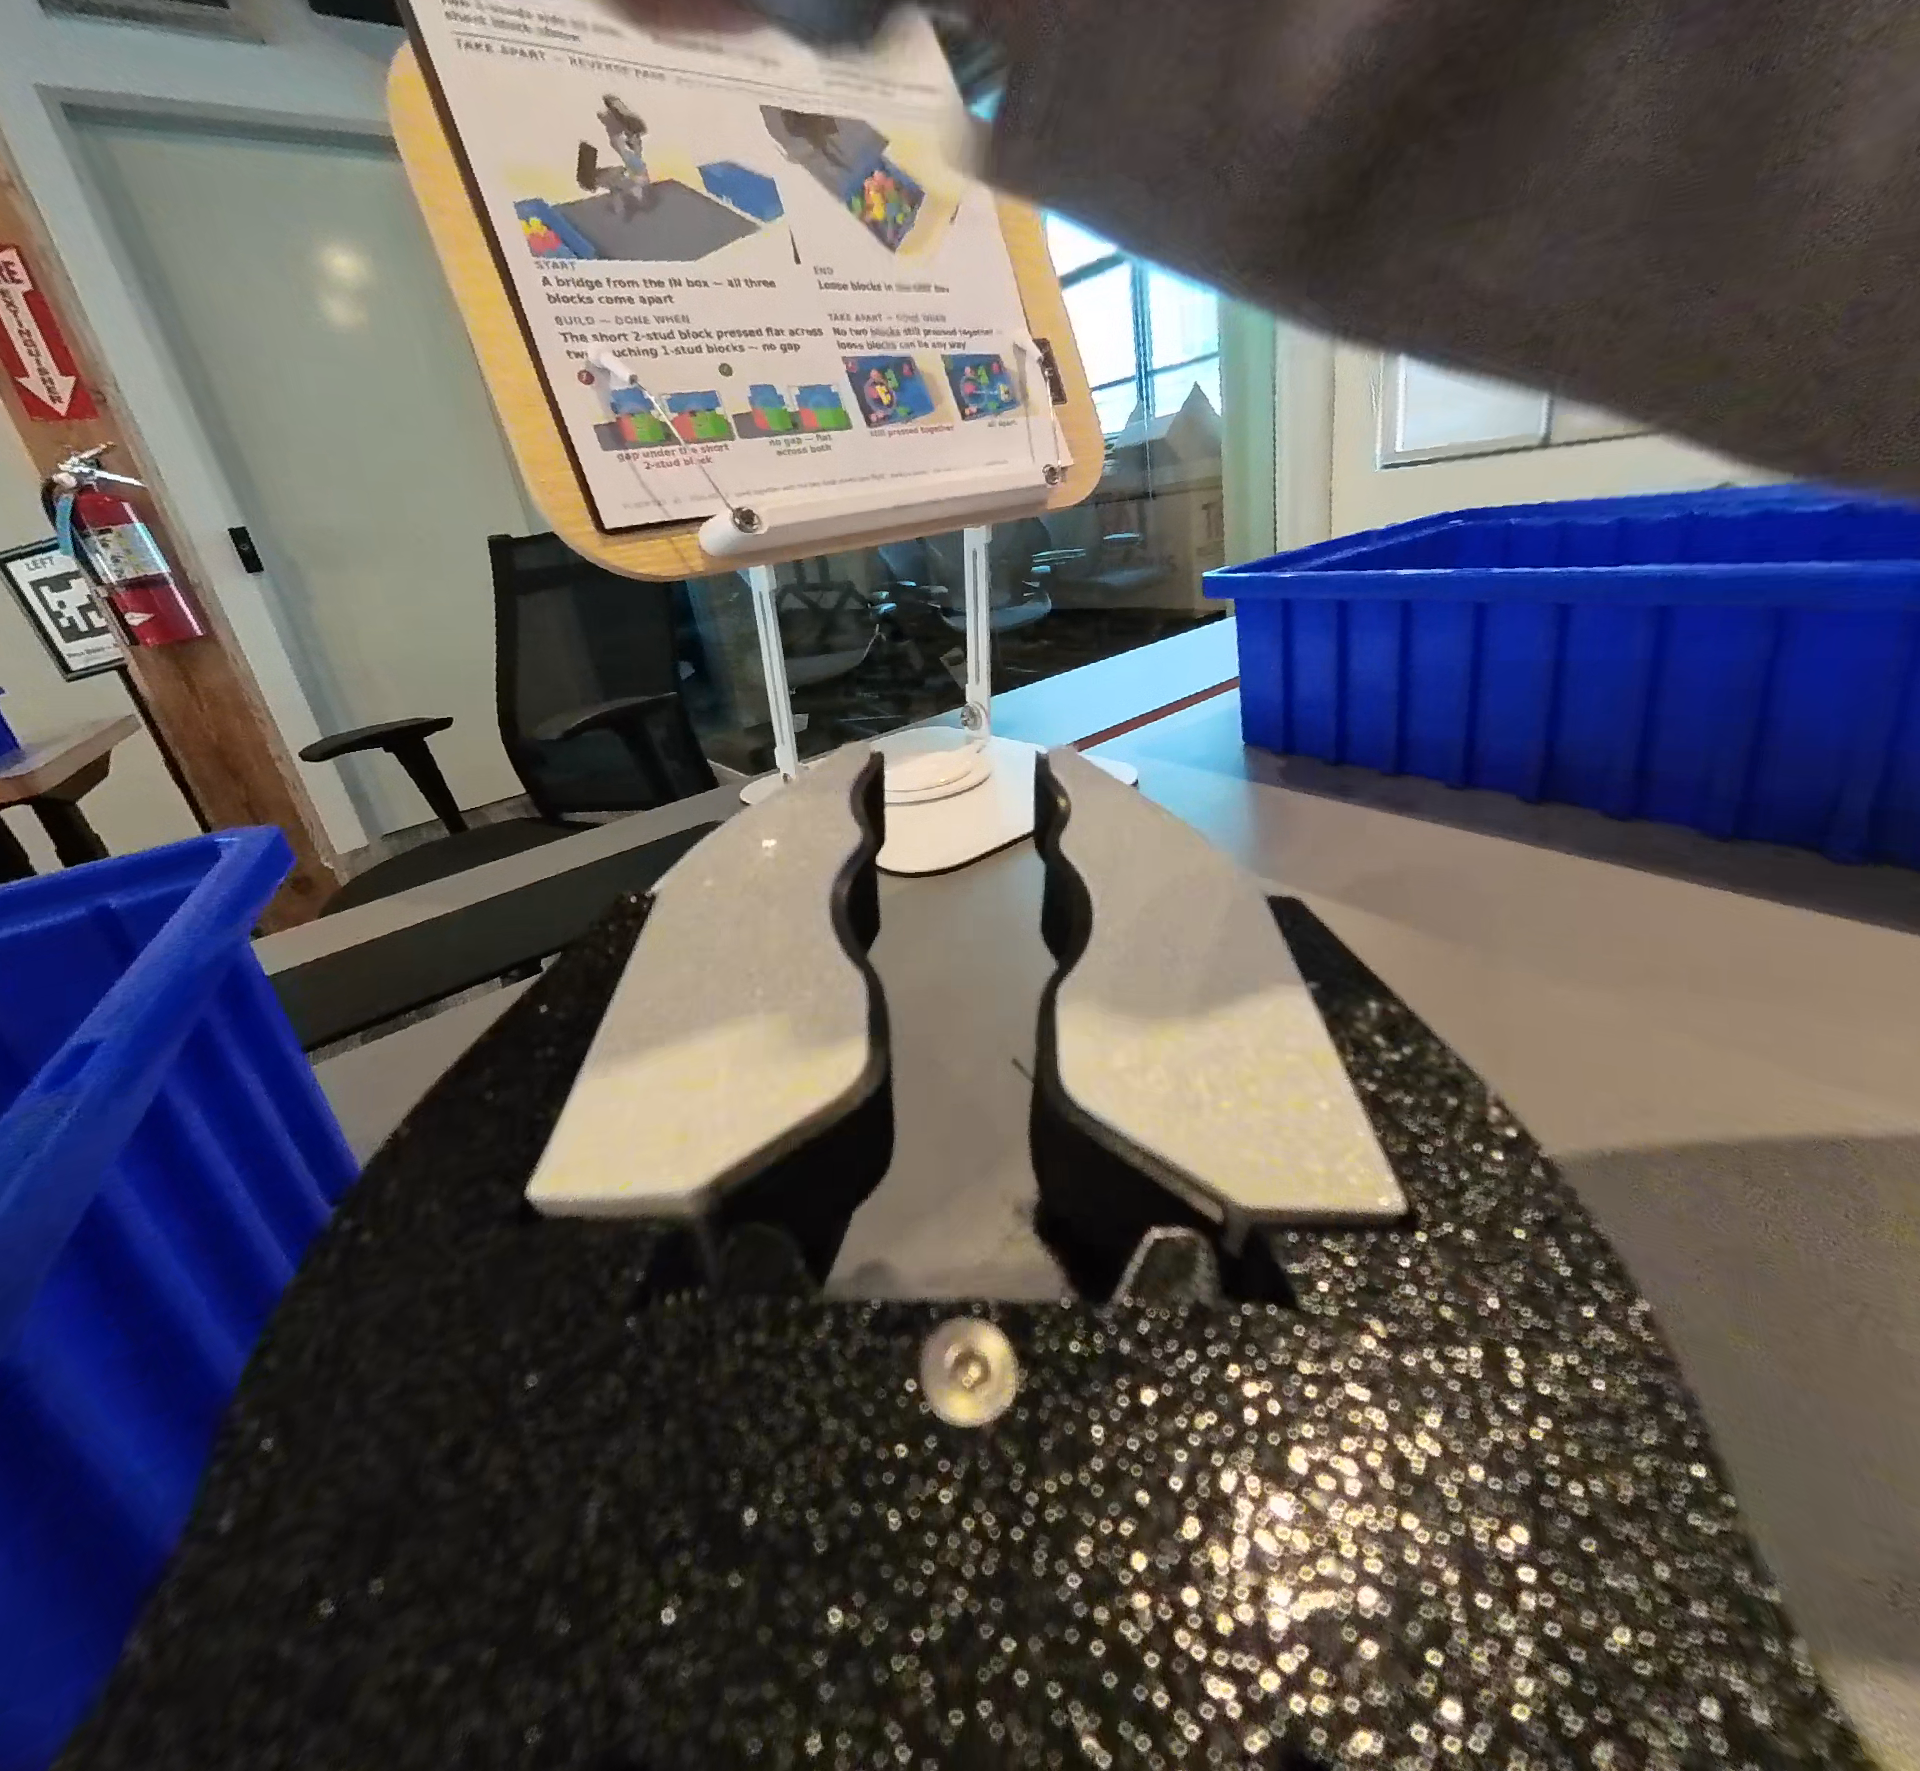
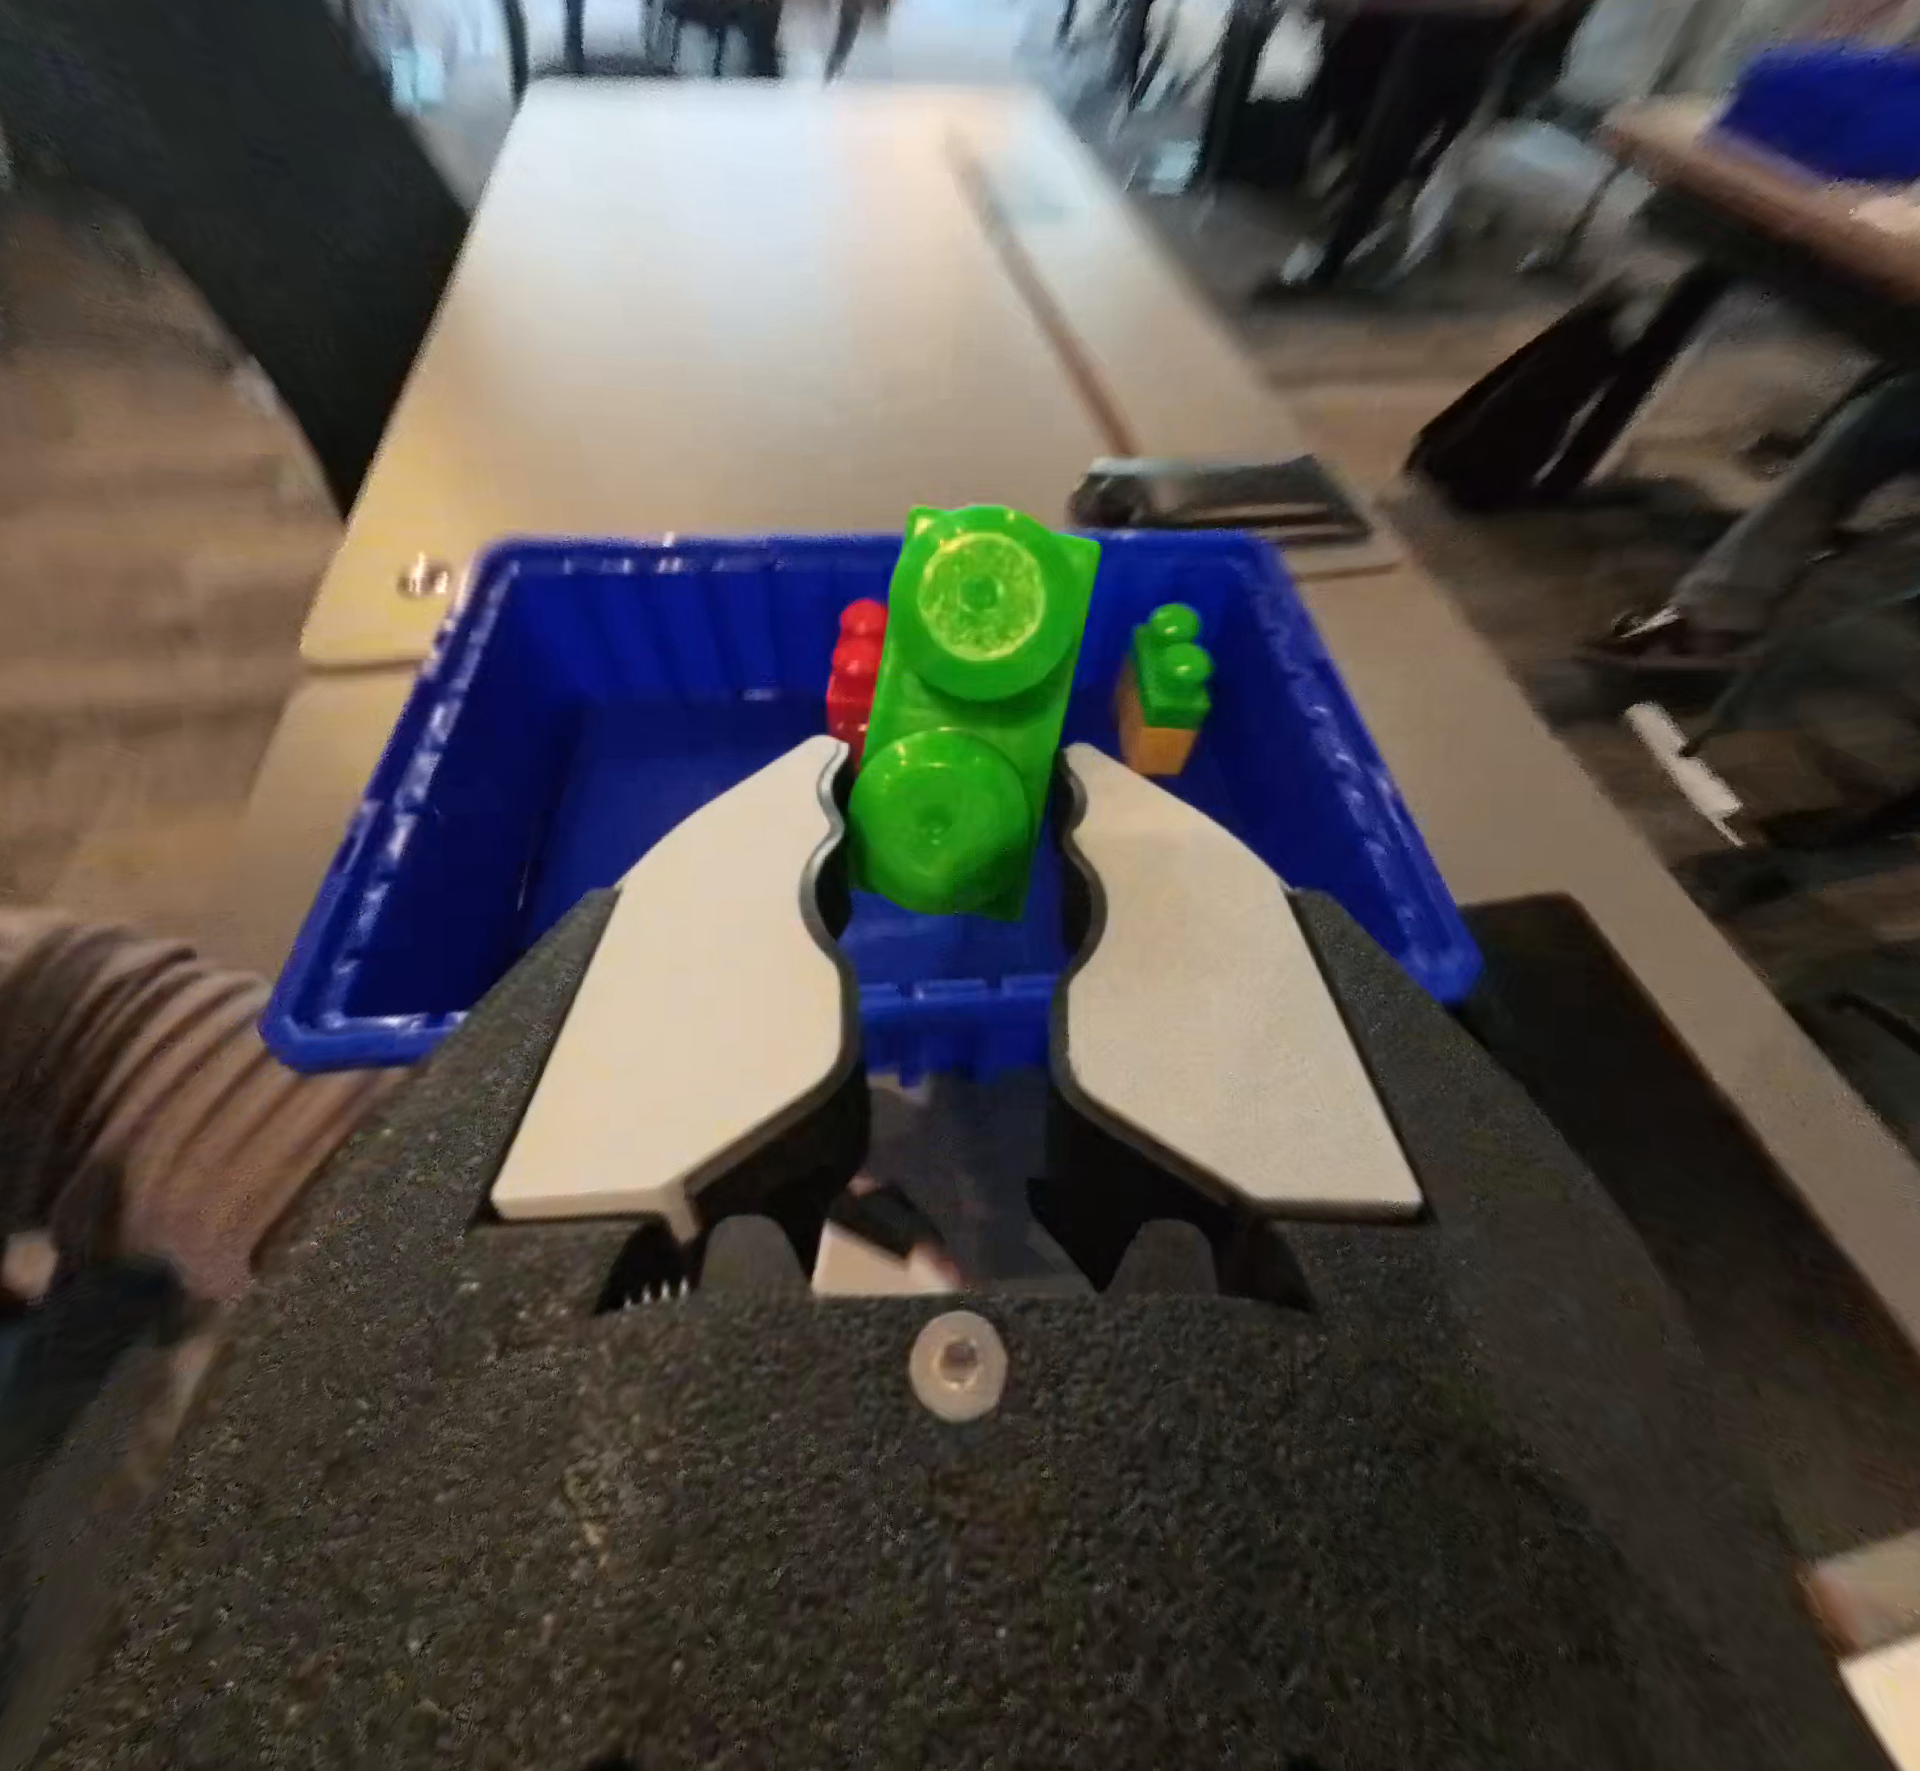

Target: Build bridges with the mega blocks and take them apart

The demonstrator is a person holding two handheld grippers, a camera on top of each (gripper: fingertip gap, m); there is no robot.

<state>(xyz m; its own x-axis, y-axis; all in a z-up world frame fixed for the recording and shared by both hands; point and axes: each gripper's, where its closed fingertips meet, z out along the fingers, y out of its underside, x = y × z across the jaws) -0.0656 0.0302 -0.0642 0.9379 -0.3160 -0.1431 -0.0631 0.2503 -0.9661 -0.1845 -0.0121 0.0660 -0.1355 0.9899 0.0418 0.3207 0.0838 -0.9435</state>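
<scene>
My right gripper (image 2: pixel 951 765) is shut on a green two-stud block (image 2: pixel 966 682), studs facing the camera, and holds it over a blue bin (image 2: pixel 623 641). In the bin lie a red block (image 2: pixel 857 672) and a small green block (image 2: pixel 1174 672) stacked on an orange block (image 2: pixel 1153 745). My left gripper (image 1: pixel 961 776) is open and empty above the grey table (image 1: pixel 1558 994), pointing at the base of an instruction board's stand. No blocks show in the left wrist view.
A blue bin (image 1: pixel 125 1098) stands at the left and another blue bin (image 1: pixel 1558 661) at the right. An instruction board (image 1: pixel 748 267) on a white stand stands ahead. A blurred grey sleeve (image 1: pixel 1455 111) crosses the upper right. A ribbed sleeve (image 2: pixel 125 1046) shows at left. My right fingertips sit around 20 cm from my left ones.
</scene>
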